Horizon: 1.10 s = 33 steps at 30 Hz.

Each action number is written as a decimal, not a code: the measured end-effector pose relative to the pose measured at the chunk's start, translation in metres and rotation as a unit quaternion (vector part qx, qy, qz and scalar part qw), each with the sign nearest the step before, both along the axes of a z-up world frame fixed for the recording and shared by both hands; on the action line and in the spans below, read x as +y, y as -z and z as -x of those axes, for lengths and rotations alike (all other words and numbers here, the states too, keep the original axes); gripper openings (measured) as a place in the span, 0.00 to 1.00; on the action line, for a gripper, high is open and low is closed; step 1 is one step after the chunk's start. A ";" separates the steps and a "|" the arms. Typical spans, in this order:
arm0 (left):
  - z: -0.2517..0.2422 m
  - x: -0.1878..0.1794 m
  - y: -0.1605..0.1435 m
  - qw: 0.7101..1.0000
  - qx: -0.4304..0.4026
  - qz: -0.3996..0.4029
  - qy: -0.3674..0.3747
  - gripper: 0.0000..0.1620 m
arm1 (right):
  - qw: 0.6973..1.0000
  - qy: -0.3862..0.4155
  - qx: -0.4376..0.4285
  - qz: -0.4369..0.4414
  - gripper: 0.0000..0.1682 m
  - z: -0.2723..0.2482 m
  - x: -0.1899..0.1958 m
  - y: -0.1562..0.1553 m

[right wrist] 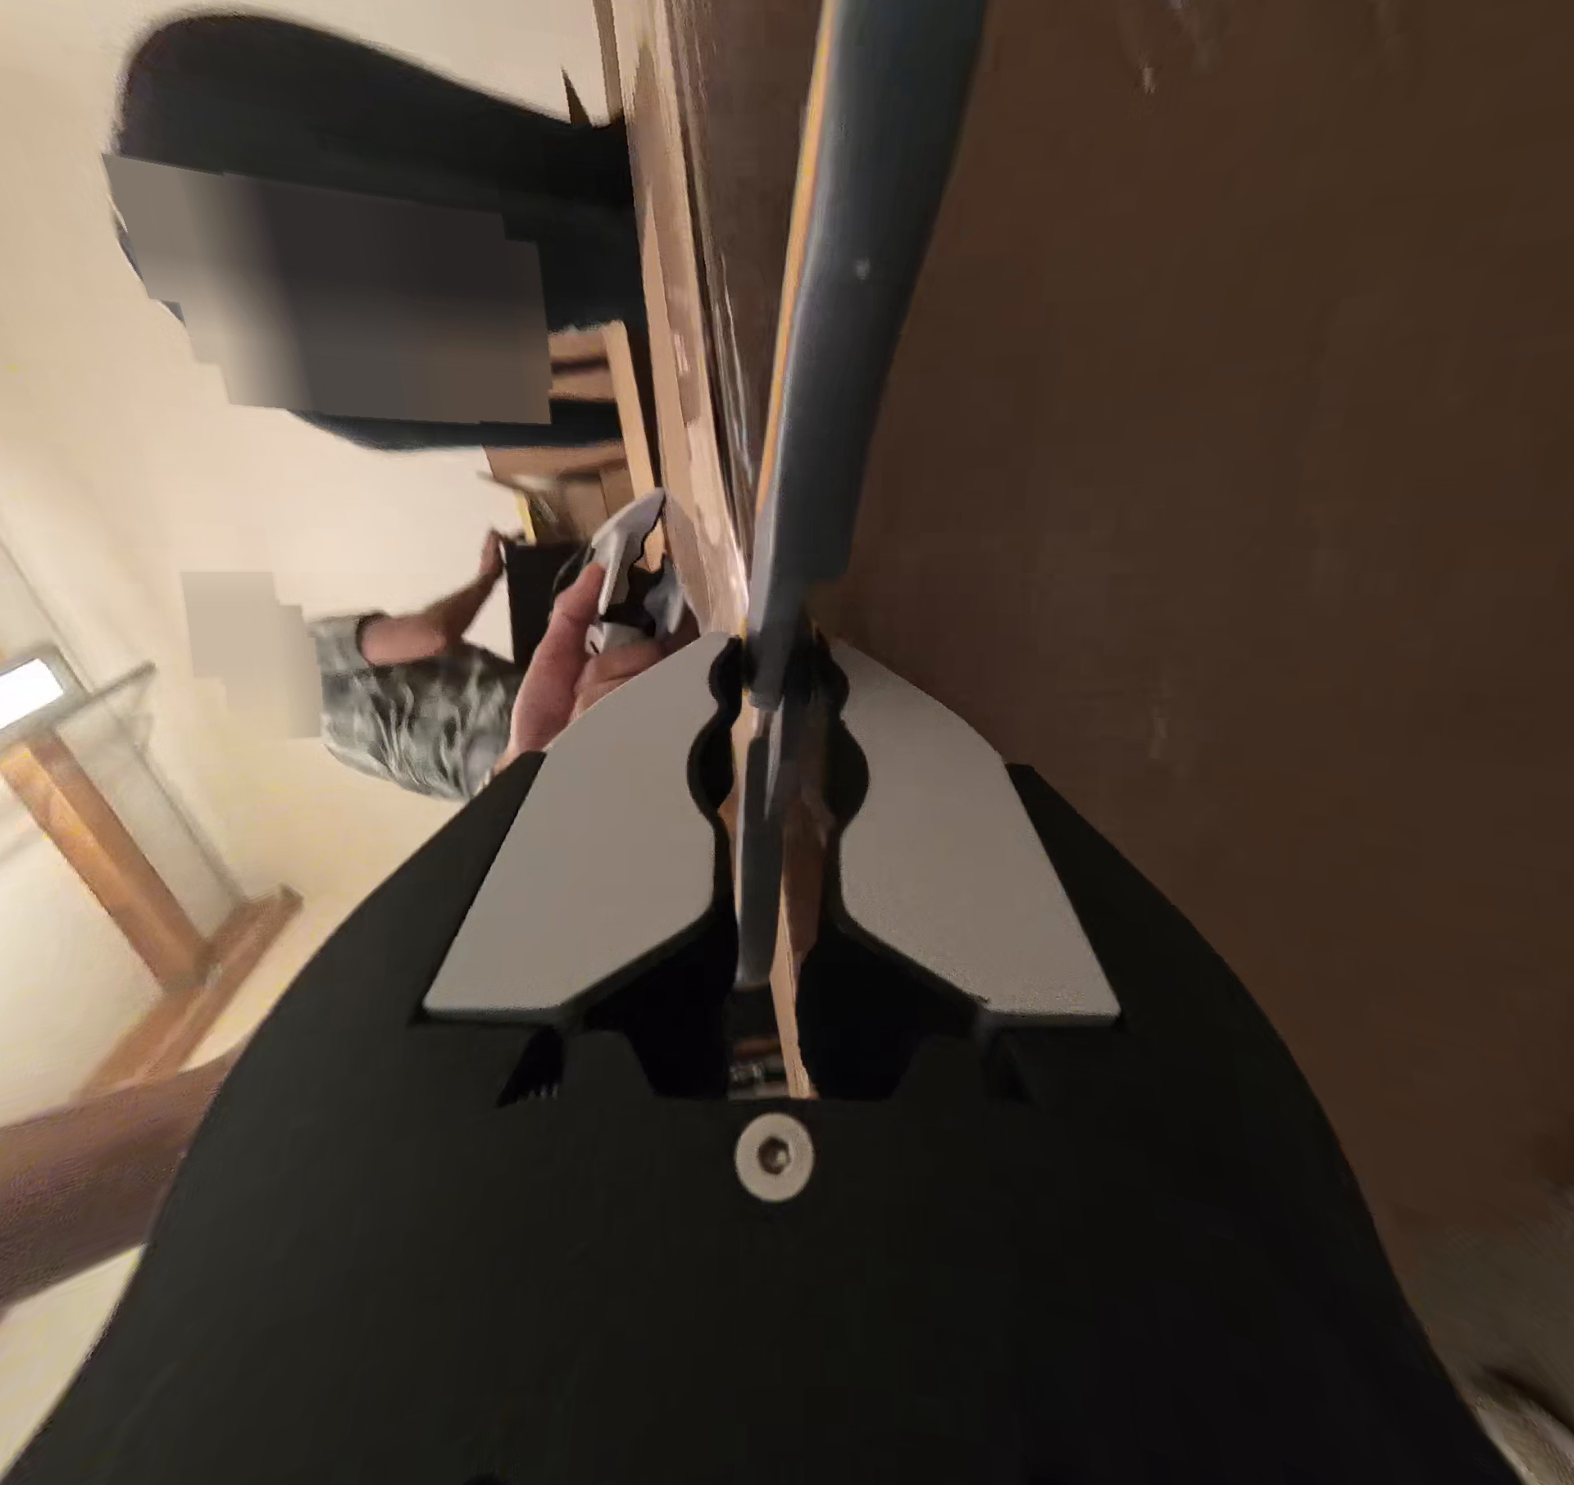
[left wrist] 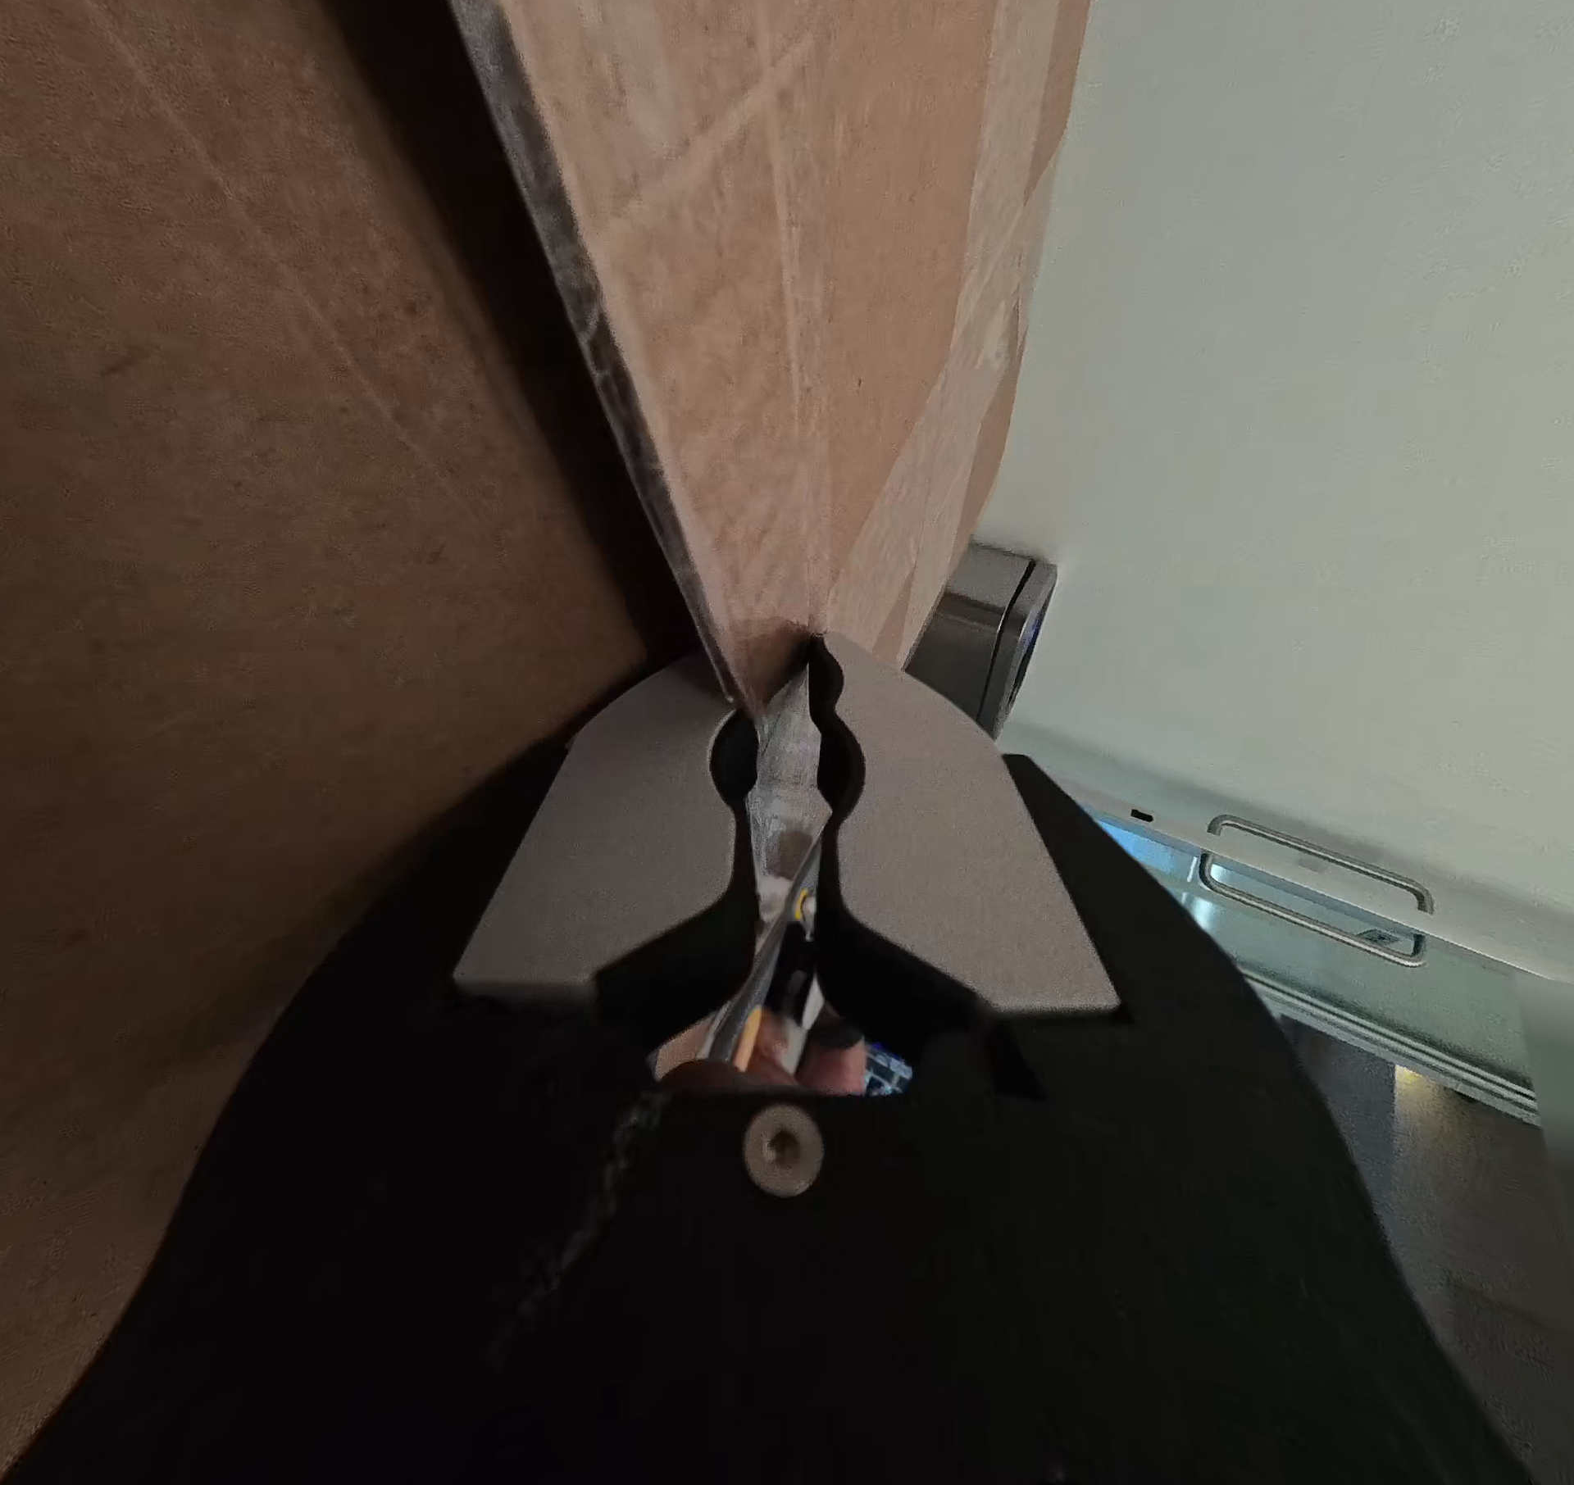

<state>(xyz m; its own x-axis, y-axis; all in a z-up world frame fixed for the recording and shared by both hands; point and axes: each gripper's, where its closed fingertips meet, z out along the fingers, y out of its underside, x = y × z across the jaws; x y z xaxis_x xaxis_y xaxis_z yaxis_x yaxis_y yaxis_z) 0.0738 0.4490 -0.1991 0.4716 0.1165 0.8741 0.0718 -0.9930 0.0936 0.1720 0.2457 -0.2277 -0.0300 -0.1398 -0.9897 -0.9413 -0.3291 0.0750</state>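
In the left wrist view my left gripper (left wrist: 788, 678) is shut on the corner of a thin pinkish-brown panel (left wrist: 766, 252) with crease lines and a dark grey edge (left wrist: 554, 209). The panel runs up and away from the jaws. In the right wrist view my right gripper (right wrist: 779, 661) is shut on a flat grey-blue strip (right wrist: 852, 252) with a yellow edge, which lies along a big brown panel (right wrist: 1192, 507). The left gripper (right wrist: 626, 559) also shows farther off on the panel's edge, held by a hand (right wrist: 562, 661).
A brown surface (left wrist: 255, 422) fills the left of the left wrist view; a pale wall (left wrist: 1320, 337), a grey metal device (left wrist: 988, 635) and a white fixture with a handle (left wrist: 1312, 891) are at right. A person in a patterned shirt (right wrist: 409, 712) and a wooden frame (right wrist: 111, 848) show in the right wrist view. Some 25 cm of space lies between my two pairs of fingers.
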 end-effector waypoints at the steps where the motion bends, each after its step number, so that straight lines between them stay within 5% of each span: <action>1: 0.000 0.000 0.000 1.000 -0.006 -0.001 -0.005 0.05 | 0.999 -0.030 -0.011 0.005 0.08 -0.012 0.005 0.000; 4: 0.000 0.001 0.000 1.000 -0.009 0.000 -0.021 0.05 | 0.986 -0.162 -0.044 0.014 0.08 -0.033 0.017 0.004; 17: 0.000 0.002 0.000 0.999 -0.009 0.000 -0.037 0.06 | 0.992 -0.118 -0.040 -0.003 0.03 -0.051 0.059 0.018; 24: 0.000 0.002 0.000 0.999 -0.008 0.001 -0.036 0.06 | 0.997 -0.067 -0.035 -0.034 0.03 -0.086 0.059 -0.004; 33: 0.000 0.002 0.000 0.999 -0.008 0.002 -0.033 0.05 | 0.975 -0.206 -0.083 0.027 0.03 -0.185 0.111 0.016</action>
